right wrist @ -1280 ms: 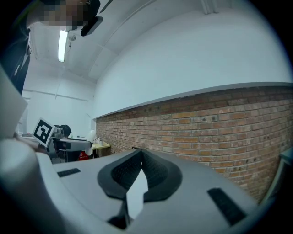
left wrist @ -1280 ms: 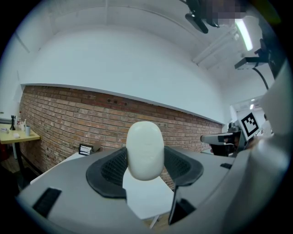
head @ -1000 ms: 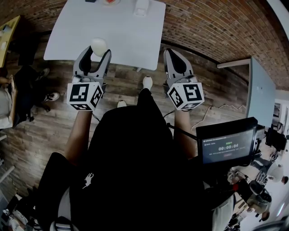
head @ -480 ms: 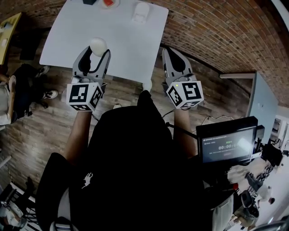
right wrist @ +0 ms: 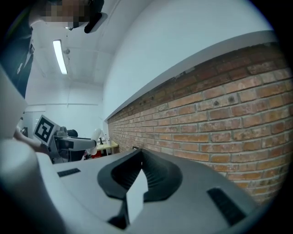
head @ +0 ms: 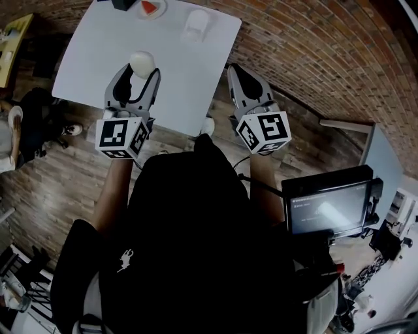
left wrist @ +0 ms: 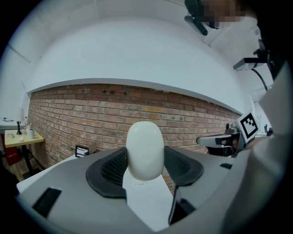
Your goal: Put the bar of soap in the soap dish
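Note:
A white oval bar of soap (head: 142, 63) stands up between the jaws of my left gripper (head: 140, 70), which is shut on it over the near part of the white table (head: 98, 59). The left gripper view shows the soap (left wrist: 145, 149) pinched at its lower half. A white soap dish (head: 196, 23) sits at the table's far side, well beyond both grippers. My right gripper (head: 234, 70) is shut and empty, held beside the table's near right corner; its jaws meet in the right gripper view (right wrist: 138, 157).
A small plate with something red (head: 149, 7) and a dark object (head: 121, 3) lie at the table's far edge. A brick wall (head: 313, 52) runs along the right. Wooden floor (head: 59, 169) lies below, and a monitor (head: 330, 207) stands at my right.
Both grippers have moved forward toward the table, the soap still held in the left. The right gripper has shifted left, closer to the table's corner.

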### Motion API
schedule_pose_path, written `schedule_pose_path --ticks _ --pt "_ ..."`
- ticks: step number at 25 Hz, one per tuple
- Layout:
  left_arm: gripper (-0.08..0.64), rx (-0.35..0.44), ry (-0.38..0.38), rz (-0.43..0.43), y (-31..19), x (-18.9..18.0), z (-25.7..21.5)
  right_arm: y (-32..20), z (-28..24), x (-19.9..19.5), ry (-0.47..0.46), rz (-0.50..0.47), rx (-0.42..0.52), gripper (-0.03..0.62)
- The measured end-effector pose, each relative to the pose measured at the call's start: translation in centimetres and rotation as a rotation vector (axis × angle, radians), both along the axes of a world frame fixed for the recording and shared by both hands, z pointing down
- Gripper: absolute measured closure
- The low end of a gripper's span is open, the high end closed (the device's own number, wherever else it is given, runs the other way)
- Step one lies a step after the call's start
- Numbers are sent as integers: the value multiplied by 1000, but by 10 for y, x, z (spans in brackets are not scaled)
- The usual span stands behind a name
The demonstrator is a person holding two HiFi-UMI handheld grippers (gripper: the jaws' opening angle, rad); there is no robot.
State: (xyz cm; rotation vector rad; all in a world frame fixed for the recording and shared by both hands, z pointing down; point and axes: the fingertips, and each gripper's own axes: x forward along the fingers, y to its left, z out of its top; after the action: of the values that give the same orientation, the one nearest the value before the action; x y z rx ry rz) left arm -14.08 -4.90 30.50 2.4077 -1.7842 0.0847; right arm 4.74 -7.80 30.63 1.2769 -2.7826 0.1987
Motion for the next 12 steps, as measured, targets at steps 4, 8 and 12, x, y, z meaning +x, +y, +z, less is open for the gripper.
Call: schedule_pose_path --ticks 4,8,12 --pt "302 -9 -9 -14 -20 17 0 -23 3 14 -13 -23 -8 588" --pt "302 -40 -15 -28 -38 33 8 -41 8 23 -20 -55 -18 588" --pt "302 -45 -11 -47 -54 47 12 -59 13 30 -11 -94 -28 588"
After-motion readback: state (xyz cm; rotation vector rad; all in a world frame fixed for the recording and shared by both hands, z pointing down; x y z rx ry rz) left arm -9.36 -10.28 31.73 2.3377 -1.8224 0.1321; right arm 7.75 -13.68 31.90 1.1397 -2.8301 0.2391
